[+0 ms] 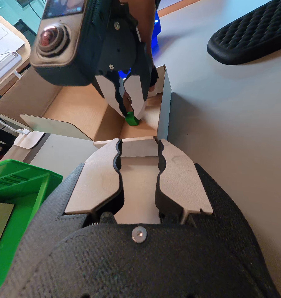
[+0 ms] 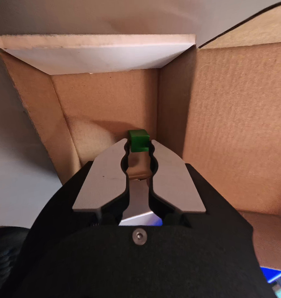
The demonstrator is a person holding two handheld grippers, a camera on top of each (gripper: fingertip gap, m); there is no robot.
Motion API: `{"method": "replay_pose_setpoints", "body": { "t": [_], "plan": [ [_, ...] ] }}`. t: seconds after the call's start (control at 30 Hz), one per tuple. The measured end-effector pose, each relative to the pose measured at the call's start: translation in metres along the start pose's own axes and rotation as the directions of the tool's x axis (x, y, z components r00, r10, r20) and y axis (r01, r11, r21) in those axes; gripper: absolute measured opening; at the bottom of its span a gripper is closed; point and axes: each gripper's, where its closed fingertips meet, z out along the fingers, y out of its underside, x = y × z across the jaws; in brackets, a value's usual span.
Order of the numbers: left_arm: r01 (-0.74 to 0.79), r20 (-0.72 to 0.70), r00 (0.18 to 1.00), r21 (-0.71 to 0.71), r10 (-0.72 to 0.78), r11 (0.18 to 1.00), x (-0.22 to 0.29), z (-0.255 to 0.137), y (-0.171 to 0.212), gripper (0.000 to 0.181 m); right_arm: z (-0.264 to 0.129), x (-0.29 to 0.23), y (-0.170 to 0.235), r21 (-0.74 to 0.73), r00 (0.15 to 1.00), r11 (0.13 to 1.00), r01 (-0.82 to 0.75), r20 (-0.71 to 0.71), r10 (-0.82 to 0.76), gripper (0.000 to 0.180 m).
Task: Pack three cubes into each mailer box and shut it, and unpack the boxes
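An open mailer box (image 1: 164, 104), white outside and brown inside, lies on the grey table (image 1: 225, 129). My right gripper (image 1: 131, 112) reaches down into its near right corner and is shut on a green cube (image 1: 132, 121) that sits at the box floor. In the right wrist view the cube (image 2: 138, 138) is held between the tips of the right gripper (image 2: 139, 141), close to the box wall (image 2: 233, 121). My left gripper (image 1: 139, 145) is open and empty, its tips at the box's near white wall. No other cube shows in the box.
A green bin (image 1: 20, 185) stands at the left next to my left gripper. A blue bin (image 1: 156, 27) is behind the right gripper. A black textured pad (image 1: 252, 32) lies at the far right. The box lid (image 1: 31, 96) lies open to the left.
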Motion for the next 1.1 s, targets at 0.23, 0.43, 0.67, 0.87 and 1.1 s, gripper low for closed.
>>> {"method": "replay_pose_setpoints", "body": {
  "t": [0.23, 0.43, 0.67, 0.87, 1.1],
  "plan": [
    [0.006, 0.000, 1.000, 0.002, -0.006, 1.000, -0.001, 0.000, 0.000, 0.042, -0.032, 0.003, -0.004, 0.079, 1.000, 0.996, -0.031, 0.001, 0.031, 0.022],
    [0.025, -0.005, 1.000, 0.015, -0.025, 1.000, -0.001, -0.001, -0.002, 0.043, -0.095, 0.018, 0.015, 0.214, 0.991, 0.968, -0.129, 0.015, 0.129, 0.022],
    [0.103, -0.021, 0.995, 0.053, -0.102, 0.993, -0.004, -0.003, -0.008, 0.043, -0.149, 0.059, 0.091, 0.237, 0.942, 0.922, -0.307, -0.061, 0.329, 0.022],
    [0.139, -0.016, 0.990, 0.062, -0.138, 0.988, -0.008, -0.003, -0.009, 0.043, -0.148, 0.089, 0.183, 0.158, 0.850, 0.852, -0.499, -0.102, 0.517, 0.022],
    [0.146, -0.014, 0.989, 0.059, -0.145, 0.988, -0.009, -0.002, -0.007, 0.043, -0.106, 0.107, 0.265, 0.111, 0.712, 0.717, -0.688, -0.091, 0.697, 0.022]
  ]
}}
